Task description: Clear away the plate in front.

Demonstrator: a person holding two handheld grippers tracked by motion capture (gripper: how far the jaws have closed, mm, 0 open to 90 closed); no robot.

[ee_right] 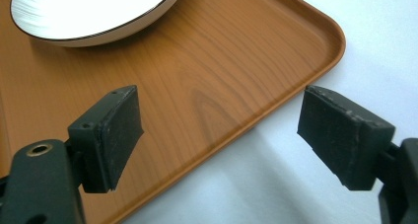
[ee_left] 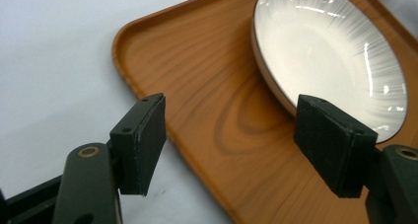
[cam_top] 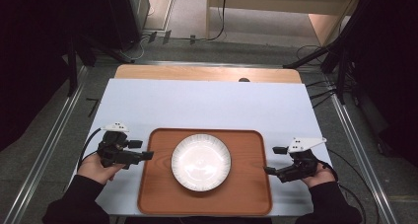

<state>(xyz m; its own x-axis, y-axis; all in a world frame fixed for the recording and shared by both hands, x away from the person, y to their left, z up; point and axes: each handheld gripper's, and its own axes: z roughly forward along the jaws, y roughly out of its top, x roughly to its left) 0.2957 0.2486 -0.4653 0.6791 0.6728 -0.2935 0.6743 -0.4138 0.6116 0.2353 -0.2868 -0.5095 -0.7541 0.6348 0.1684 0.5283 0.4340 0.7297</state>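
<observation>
A wooden tray is seen on the white-covered tabletop, near its front edge and roughly centred between the left and right edges. A white ribbed plate with a dark rim lies at the middle of the tray.

Step in hand, as judged: the tray is to be taken by its two short sides, one claw to each.

Method notes:
- Each claw should be brought level onto the tray's raised rim, so that one pad goes above the lip and one below, before any closing is done.
- Both claws should be closed at about the same moment and the lift kept level; otherwise the plate may slide toward the lower side.
- The plate is loose on the tray, so a slow start is advised.

Left claw: jaws are stood wide apart and nothing is held. In the left gripper view the tray's left edge passes through the gap between the pads; no pad is seen pressed on it.

Right claw: jaws are likewise wide apart and empty. In the right gripper view the tray's right edge runs across the gap, with the tray's corner beyond; contact with the rim is not seen.
</observation>
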